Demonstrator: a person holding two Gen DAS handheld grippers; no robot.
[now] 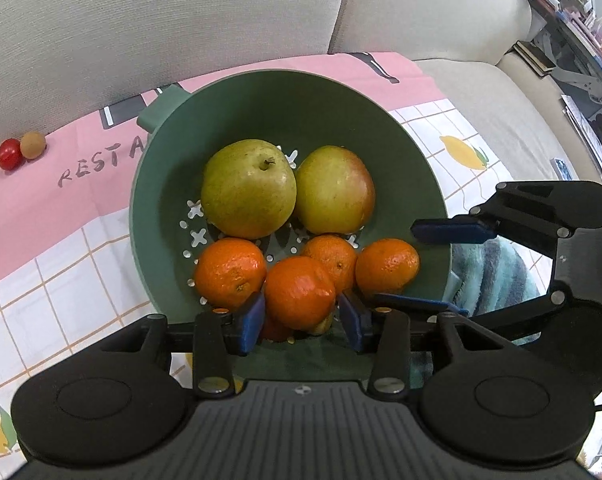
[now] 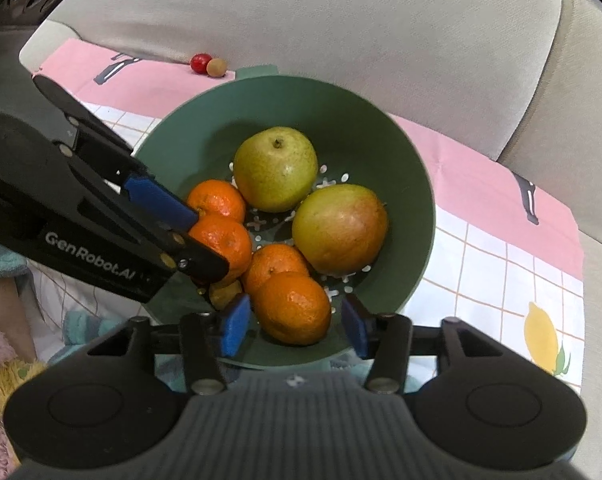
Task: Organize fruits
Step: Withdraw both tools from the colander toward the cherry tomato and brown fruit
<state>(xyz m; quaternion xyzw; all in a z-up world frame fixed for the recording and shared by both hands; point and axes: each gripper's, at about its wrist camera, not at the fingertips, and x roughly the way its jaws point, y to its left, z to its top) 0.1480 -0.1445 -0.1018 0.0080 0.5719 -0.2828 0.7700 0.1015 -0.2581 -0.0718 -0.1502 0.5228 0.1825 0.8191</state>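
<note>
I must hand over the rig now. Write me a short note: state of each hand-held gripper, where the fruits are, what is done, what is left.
Left hand-held gripper: open, pads either side of a tangerine, not pressing.
Right hand-held gripper: open around another tangerine.
Green colander on the cloth holds a pear, an apple and the tangerines.
Done: large fruits are in the colander.
Left: red tomato and brown fruit lie outside by the sofa back.

Both claws point steeply down, side by side: left claw (image 1: 301, 318) and right claw (image 2: 297, 326), jaws parted.
</note>
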